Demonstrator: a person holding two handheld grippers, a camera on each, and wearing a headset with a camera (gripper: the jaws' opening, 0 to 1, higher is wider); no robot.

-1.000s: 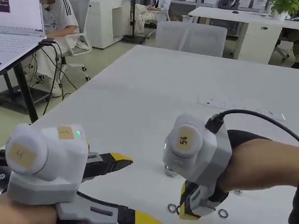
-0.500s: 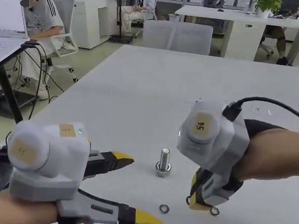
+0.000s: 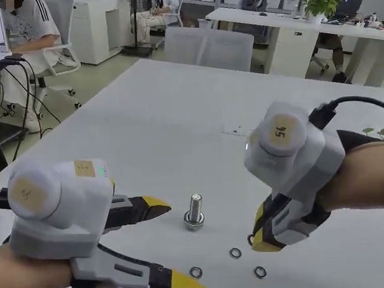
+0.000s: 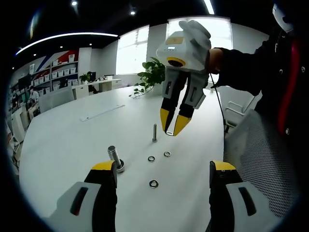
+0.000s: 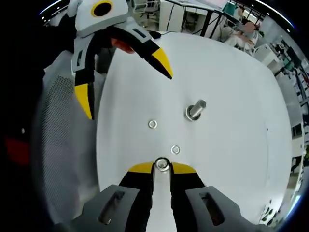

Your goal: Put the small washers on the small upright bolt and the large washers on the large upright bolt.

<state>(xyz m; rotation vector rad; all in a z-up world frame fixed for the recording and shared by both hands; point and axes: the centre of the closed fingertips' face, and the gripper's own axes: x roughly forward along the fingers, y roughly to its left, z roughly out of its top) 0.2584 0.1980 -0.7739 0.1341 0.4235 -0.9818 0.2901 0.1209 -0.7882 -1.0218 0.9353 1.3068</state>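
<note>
Open office, grey chair (image 3: 207,49) at the far edge; white worktop (image 3: 178,119), smooth and matt. Right claw (image 4: 172,129) nearly closed, its tips pinching one washer (image 5: 162,165) by the rim, held above the worktop just beside the small bolt (image 4: 154,132); washer size not clear. Left claw (image 4: 163,166) gaping, empty, low near the large bolt (image 3: 194,211). Three loose washers (image 3: 235,253) lie flat toward the near edge. All bright metal: washers are thin flat rings; bolts threaded, the large one on a wider base, the small one slender. Risks: a thin ring in hard tips may twist or spring out and roll on the slick top; a tip brushing the slender bolt would likely topple it; misjudged size means the wrong bolt.
</note>
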